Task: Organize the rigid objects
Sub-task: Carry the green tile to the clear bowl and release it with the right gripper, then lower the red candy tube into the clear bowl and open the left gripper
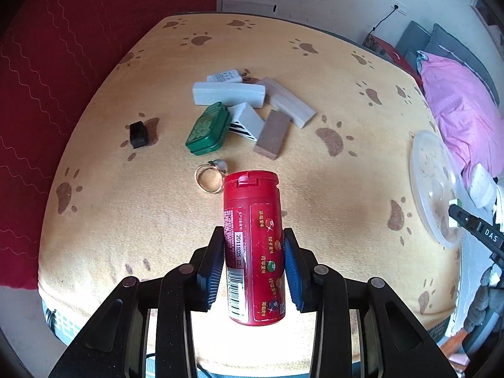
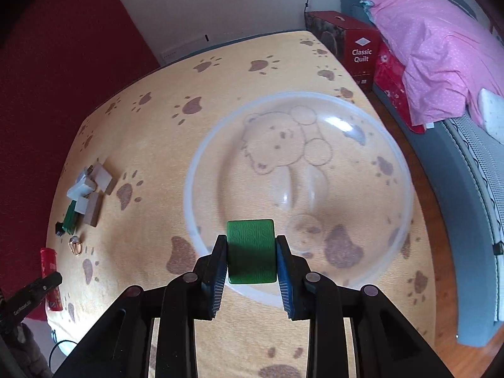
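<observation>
Both gripper-held: red bottle [image 1: 253, 249], green block [image 2: 251, 252]

A pink quilt [image 2: 431, 47] lies on the grey bed [image 2: 472, 220]. Beside it, a red box [image 2: 356, 53] printed "Classic Quilt" stands by the white wall [image 2: 220, 3]. A red curtain [image 1: 63, 78] hangs left; a black cable [image 1: 382, 20] runs to a wall socket [image 1: 399, 7].

Left gripper [image 1: 253, 271], right gripper [image 2: 252, 269]: matte black plastic linkage arms, round grey pivot pins, ribbed blue pads [image 1: 294, 278]; white lettering along one arm.
</observation>
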The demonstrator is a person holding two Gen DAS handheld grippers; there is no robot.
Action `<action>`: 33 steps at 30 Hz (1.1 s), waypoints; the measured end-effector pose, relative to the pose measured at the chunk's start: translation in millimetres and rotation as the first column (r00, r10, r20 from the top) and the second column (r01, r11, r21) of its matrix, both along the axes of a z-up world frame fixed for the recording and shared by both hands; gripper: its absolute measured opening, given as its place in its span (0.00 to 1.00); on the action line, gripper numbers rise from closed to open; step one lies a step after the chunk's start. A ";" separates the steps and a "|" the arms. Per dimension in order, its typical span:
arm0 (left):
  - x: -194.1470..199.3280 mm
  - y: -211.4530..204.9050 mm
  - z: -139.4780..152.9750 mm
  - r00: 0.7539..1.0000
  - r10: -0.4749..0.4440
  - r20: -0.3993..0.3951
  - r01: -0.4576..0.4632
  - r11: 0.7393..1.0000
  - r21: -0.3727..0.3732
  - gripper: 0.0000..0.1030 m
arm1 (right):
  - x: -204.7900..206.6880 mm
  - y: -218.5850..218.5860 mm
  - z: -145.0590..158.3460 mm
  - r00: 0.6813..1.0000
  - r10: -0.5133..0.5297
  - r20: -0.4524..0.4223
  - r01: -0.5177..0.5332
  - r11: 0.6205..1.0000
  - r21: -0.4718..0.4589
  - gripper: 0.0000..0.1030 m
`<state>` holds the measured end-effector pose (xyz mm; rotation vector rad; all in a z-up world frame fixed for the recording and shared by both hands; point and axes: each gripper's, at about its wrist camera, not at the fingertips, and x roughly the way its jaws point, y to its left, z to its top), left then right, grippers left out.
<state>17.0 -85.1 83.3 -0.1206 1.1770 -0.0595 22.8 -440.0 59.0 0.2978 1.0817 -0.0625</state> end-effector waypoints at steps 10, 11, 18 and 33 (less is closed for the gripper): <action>-0.2 -48.1 2.0 0.999 -0.047 0.004 0.047 0.999 -0.004 0.35 | -12.1 -48.1 -1.2 0.998 -0.065 0.022 0.065 0.998 0.010 0.44; 0.5 -53.5 2.0 0.999 -0.054 0.004 0.054 0.999 -0.005 0.35 | -14.7 -51.2 -1.5 0.997 -0.068 0.022 0.068 0.998 0.012 0.44; 8.7 -101.9 2.6 0.991 -0.136 0.013 0.136 0.991 -0.015 0.35 | -35.1 -71.5 -2.4 0.996 -0.085 0.023 0.085 0.996 0.017 0.44; 28.0 -232.8 7.4 0.920 -0.388 0.048 0.390 0.919 -0.048 0.35 | -64.1 -107.2 -4.6 0.991 -0.135 0.015 0.135 0.991 0.022 0.44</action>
